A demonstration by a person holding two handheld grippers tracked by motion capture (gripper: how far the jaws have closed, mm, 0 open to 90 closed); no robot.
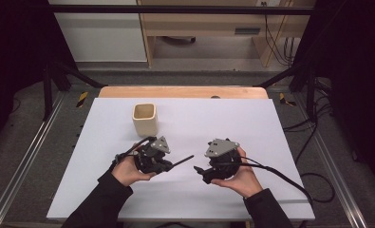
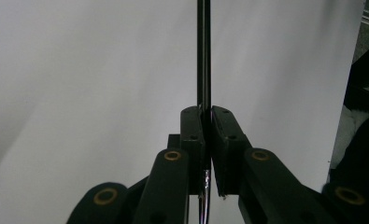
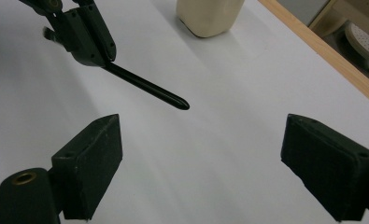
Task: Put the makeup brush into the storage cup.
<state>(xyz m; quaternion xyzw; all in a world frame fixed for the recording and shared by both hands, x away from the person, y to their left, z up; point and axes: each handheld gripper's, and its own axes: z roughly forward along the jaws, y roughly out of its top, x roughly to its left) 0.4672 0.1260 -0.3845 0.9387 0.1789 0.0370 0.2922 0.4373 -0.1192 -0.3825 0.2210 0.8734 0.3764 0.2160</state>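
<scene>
Both hands are hovering low over the near half of the white table (image 1: 270, 123). Left gripper (image 2: 205, 135) is clamping a thin black pen (image 3: 147, 86), its jaws pressed together on the shaft, tip pointing toward the right gripper (image 3: 205, 158), whose jaws are standing wide apart. Farther back, a cream cup (image 1: 144, 119) is sitting upright, well apart from both.

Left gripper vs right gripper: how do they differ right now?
The left gripper is shut on a thin black pen; the right gripper is open and holds nothing. The left gripper sits nearer the cream cup than the right gripper. Both are hand-held above the white table, tips pointing at each other.
</scene>
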